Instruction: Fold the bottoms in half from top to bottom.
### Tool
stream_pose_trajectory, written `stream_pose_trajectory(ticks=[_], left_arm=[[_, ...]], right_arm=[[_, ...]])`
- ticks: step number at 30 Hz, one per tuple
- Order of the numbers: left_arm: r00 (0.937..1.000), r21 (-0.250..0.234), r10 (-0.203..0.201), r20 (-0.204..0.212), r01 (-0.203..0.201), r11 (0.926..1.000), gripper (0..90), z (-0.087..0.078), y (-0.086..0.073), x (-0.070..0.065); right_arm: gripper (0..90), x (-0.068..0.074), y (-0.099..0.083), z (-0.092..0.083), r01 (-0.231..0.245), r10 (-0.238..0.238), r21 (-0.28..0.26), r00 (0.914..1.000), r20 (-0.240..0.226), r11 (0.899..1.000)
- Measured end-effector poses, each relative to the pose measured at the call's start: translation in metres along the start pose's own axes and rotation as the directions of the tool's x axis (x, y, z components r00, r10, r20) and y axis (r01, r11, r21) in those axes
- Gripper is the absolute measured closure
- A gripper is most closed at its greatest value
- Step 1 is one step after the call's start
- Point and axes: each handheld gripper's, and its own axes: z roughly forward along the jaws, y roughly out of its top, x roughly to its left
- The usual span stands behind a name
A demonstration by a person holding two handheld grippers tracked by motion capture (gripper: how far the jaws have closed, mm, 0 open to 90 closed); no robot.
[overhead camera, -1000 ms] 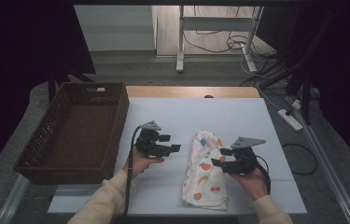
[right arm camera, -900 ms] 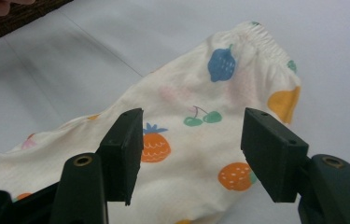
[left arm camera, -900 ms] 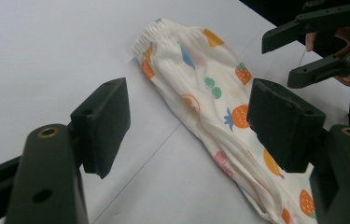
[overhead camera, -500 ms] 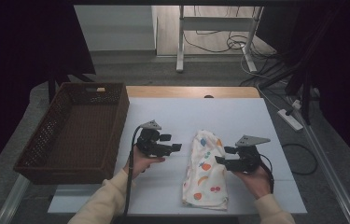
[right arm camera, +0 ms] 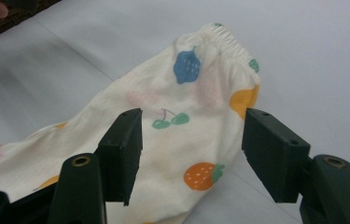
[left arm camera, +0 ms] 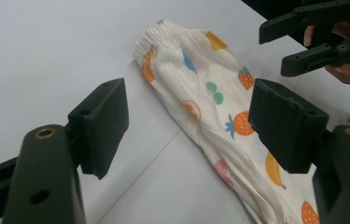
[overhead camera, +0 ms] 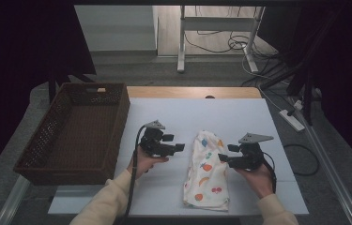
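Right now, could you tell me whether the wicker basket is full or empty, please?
Empty. The high view looks straight into the wicker basket and shows its bare woven floor; the fruit-print cloth lies outside it on the white table.

The cloth (overhead camera: 206,172) lies on the table (overhead camera: 183,112), right of the basket (overhead camera: 77,131).

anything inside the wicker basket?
The wicker basket shows a bare woven floor with nothing lying in it. A small tan tag sits on its far rim. The strip behind its near wall is hidden.
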Motion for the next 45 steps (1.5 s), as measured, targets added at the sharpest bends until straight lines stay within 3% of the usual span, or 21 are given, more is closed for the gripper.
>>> stream_pose_trajectory(ticks=[5,17,24,32,45], left_arm=[[1.0000,0.001,0.002,-0.008,-0.002,1.0000,27.9,0.007,0.007,-0.001],[0.9992,0.045,-0.033,-0.021,0.033,0.9984,27.6,0.044,0.025,0.004],[0.9980,0.067,-0.035,-0.053,0.038,0.9970,27.6,0.064,0.037,0.006],[0.9948,0.085,-0.038,-0.095,0.046,0.9953,28.7,0.079,0.041,0.015],[0.9907,0.148,-0.019,-0.134,0.040,0.9882,30.4,0.104,0.044,0.022]], right_arm=[[38.6,-0.006,0.003,0.004,-0.020,0.020,0.002,0.9998,0.004,1.000],[39.2,-0.020,0.014,0.018,-0.057,0.057,0.004,0.9979,0.032,0.998],[38.9,-0.032,0.024,0.032,-0.087,0.087,0.008,0.9953,0.044,0.996],[39.7,-0.044,0.032,0.043,-0.117,0.116,0.013,0.9914,0.061,0.993],[41.6,-0.050,0.033,0.062,-0.114,0.110,0.057,0.9910,0.078,0.992]])
